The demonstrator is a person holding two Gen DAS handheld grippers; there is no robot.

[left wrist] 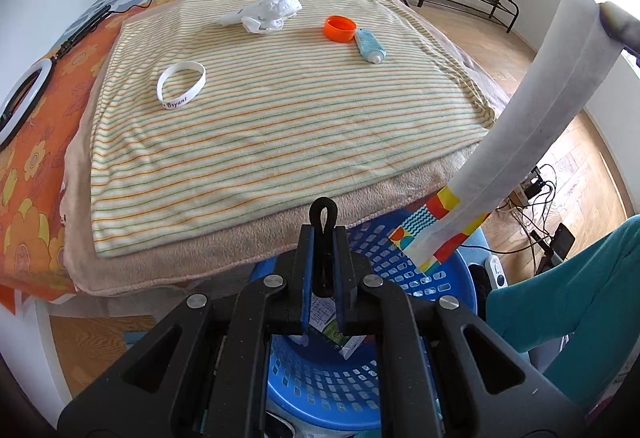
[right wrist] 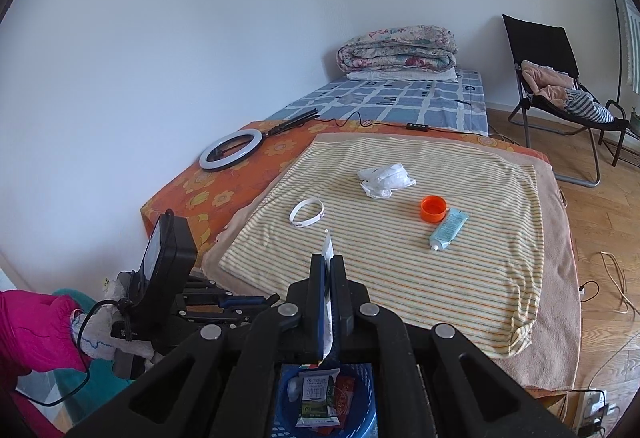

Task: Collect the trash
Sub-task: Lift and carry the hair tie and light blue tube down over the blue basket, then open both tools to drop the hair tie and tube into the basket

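Your left gripper (left wrist: 323, 238) fills the foreground of its own view, jaws pressed together on a black loop of cord (left wrist: 323, 216) that sticks up above the pads. Directly beneath it sits the blue perforated basket (left wrist: 400, 258) (already holding several printed packets), placed on the floor against the near edge of the bed. Your right gripper (right wrist: 329, 270) is likewise clamped, gripping a long white wrapper (left wrist: 540, 126) edge-on between its pads; in the left view this wrapper hangs down at a slant, its colourful printed end (left wrist: 436, 234) over the basket rim. On the striped towel (left wrist: 280, 142) remain four items: a white wristband (left wrist: 181, 85) at the left, a crumpled white tissue (left wrist: 266, 12) farther back, an orange cap (left wrist: 339, 28), and a pale blue tube (left wrist: 369, 45) touching the cap. A ring light (right wrist: 230, 150) lies on the orange floral sheet (left wrist: 36, 158), well apart from the towel.
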